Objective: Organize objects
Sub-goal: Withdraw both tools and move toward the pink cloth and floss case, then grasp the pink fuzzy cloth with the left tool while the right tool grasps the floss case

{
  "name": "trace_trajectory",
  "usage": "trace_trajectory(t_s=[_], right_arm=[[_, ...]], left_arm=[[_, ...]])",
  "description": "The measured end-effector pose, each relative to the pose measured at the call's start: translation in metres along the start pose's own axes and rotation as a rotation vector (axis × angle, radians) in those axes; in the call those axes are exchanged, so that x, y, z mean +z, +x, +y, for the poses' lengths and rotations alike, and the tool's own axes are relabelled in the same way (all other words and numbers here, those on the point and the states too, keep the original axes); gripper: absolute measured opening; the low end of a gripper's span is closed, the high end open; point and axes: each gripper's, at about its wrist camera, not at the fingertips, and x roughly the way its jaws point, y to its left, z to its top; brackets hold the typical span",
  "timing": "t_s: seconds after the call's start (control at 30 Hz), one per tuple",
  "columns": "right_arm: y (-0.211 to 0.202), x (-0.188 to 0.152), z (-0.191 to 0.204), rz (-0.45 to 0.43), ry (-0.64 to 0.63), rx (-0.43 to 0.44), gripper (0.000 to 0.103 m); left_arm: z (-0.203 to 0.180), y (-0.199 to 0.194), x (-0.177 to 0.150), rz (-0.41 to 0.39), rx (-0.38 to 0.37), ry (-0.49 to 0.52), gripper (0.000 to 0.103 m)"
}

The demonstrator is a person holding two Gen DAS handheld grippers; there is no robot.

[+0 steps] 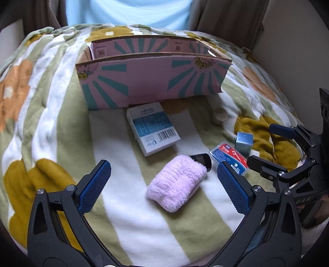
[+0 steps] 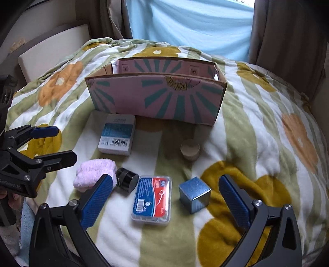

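Observation:
A pink cardboard box (image 1: 152, 82) (image 2: 156, 98) with teal rays stands open at the back of the blanket. In front lie a white-and-blue carton (image 1: 153, 129) (image 2: 117, 135), a pink fluffy cloth (image 1: 177, 182) (image 2: 92, 174), a small black cylinder (image 1: 202, 160) (image 2: 126, 179), a red-and-blue floss case (image 1: 230, 158) (image 2: 153, 198), a metal cube (image 1: 243, 141) (image 2: 194, 194) and a beige round lid (image 1: 220, 115) (image 2: 190, 152). My left gripper (image 1: 164, 184) (image 2: 55, 143) is open around the pink cloth. My right gripper (image 2: 166, 197) (image 1: 265, 143) is open over the floss case and cube.
A striped floral blanket (image 1: 51, 127) (image 2: 257, 143) covers the rounded surface and slopes away at the sides. Brown curtains (image 2: 287, 41) and a pale blue panel (image 1: 127, 12) hang behind. A beige board (image 2: 51, 47) leans at the left.

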Motion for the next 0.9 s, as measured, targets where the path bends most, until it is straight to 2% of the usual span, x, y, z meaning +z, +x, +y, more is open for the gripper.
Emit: trace_trajectory(t_s=[0.23,0.37,0.6,0.7,0.77,0.9], right_arm=[[0.017,-0.033,0.009,0.040,-0.009,-0.010,0.098],[0.023,-0.038,0.011,0.044,-0.015,-0.012,0.090],[0.030,-0.039,0.014,0.048,-0.009,-0.007,0.083],[0.034,-0.039,0.014,0.053,-0.011,-0.014,0.079],[0.038,-0.039,0.015,0.059,-0.008,-0.016,0.076],[0.047,-0.039,0.016,0.073,-0.002,-0.022,0.074]], left_arm=[[-0.012,0.020,-0.017,0.031,-0.012,0.041,0.097],[-0.016,0.027,-0.019,0.044,-0.015,0.052,0.092],[-0.019,0.039,-0.026,0.066,-0.025,0.063,0.086],[-0.019,0.044,-0.027,0.083,-0.031,0.063,0.072],[-0.019,0.047,-0.029,0.088,-0.028,0.065,0.072],[-0.018,0.050,-0.030,0.094,-0.025,0.066,0.061]])
